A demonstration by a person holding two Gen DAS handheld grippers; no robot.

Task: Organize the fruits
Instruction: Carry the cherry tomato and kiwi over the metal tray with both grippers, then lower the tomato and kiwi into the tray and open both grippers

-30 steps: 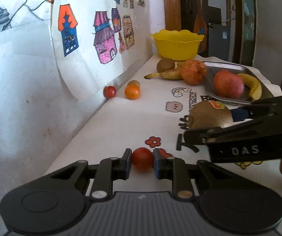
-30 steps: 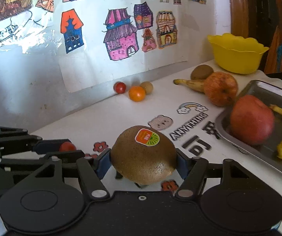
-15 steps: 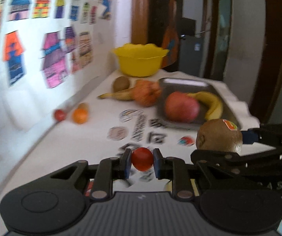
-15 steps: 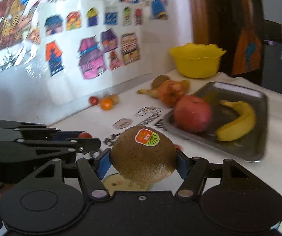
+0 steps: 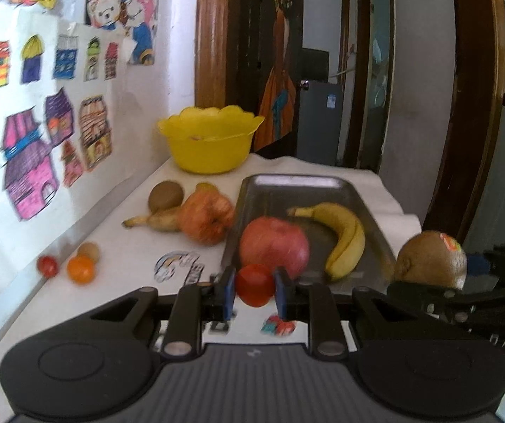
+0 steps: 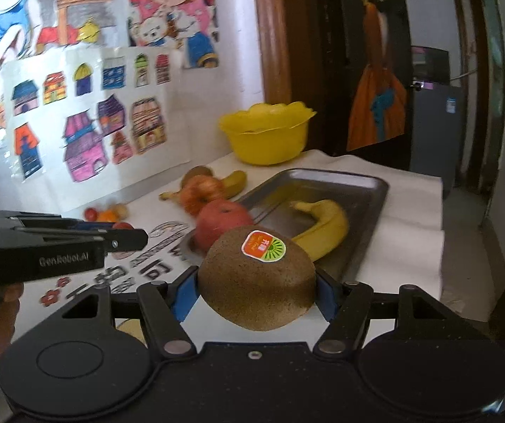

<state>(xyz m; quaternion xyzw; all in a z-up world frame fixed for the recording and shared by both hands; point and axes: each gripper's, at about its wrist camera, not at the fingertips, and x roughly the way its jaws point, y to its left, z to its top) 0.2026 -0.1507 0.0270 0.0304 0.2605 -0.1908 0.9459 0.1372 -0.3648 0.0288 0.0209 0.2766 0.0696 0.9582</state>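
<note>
Left gripper (image 5: 255,290) clamps a tomato (image 5: 254,284); right gripper (image 6: 256,290) grips a kiwi (image 6: 256,278), tray (image 6: 368,190) ahead of both.

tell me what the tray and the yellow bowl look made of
The tray looks like metal, likely stainless steel: grey, dull sheen, bright glare along its far rim. The yellow bowl looks like moulded plastic: uniform opaque colour, smooth soft gloss, thin scalloped rim. Neither is certain from looks alone.

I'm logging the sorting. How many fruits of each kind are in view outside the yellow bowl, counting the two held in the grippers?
kiwi: 2
banana: 2
apple: 2
small red fruit: 2
small orange fruit: 1
small brown fruit: 1
total: 10
</note>
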